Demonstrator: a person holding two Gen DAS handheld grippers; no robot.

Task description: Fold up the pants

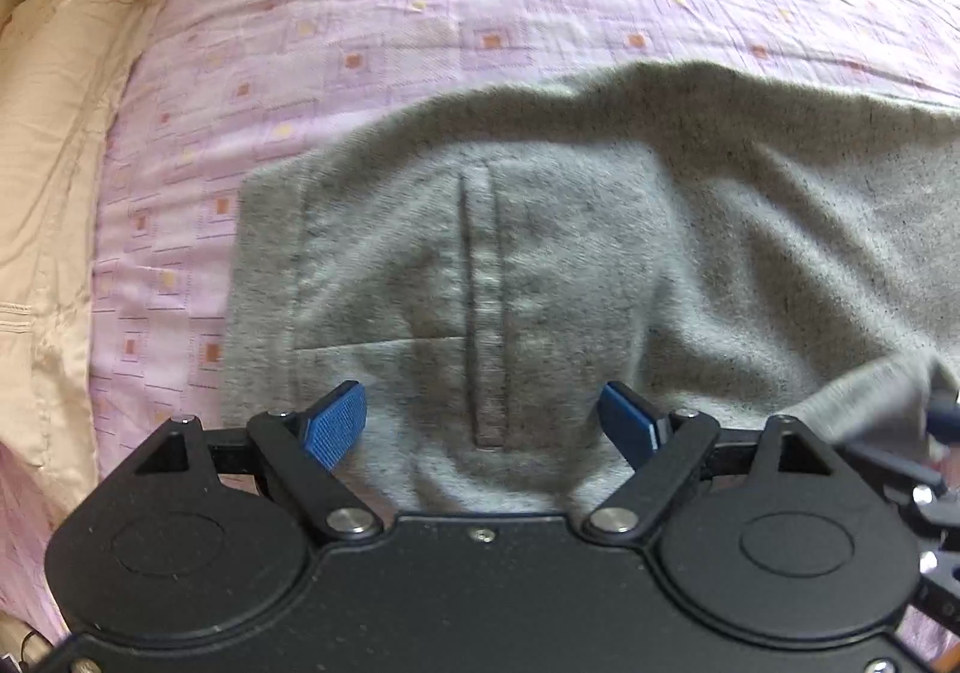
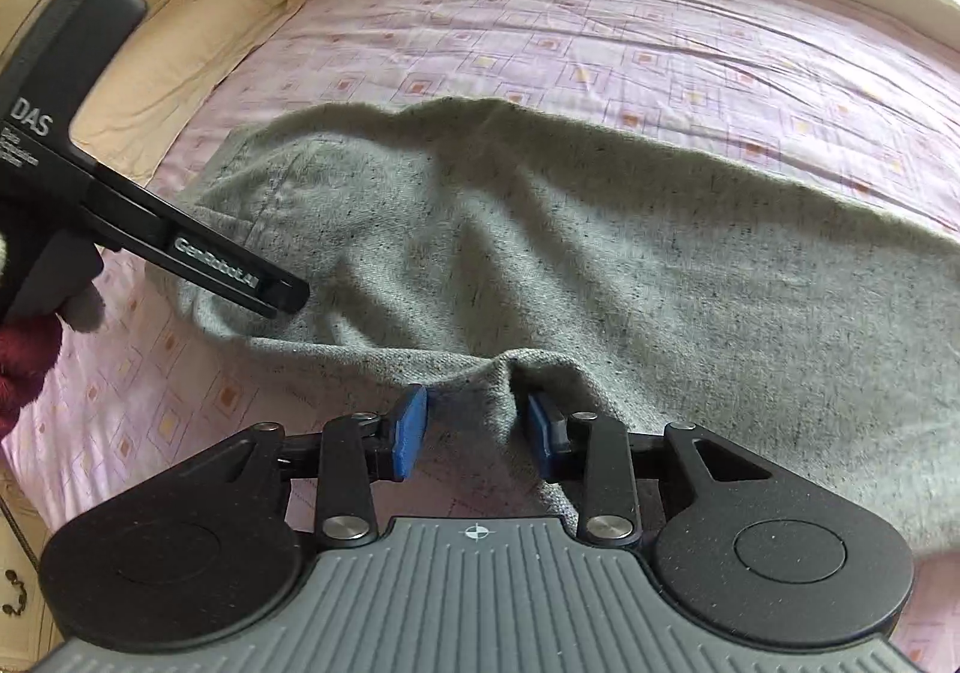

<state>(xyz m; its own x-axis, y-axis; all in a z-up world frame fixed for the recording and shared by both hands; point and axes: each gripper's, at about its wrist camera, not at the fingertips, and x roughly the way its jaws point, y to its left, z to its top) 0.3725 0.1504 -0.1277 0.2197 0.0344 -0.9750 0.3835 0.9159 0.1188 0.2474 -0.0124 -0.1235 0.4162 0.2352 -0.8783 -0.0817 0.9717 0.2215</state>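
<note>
Left gripper point(image 1: 483, 421) gaping, right gripper point(image 2: 477, 436) part-open.

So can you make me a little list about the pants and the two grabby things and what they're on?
garment: grey pants, spread out and rumpled
surface: pink patterned bedsheet
left hand-held gripper: open, over the pants near a seam
right hand-held gripper: open, a raised fold of the pants between its blue pads, not squeezed
bedding nearby: cream pillow
</note>
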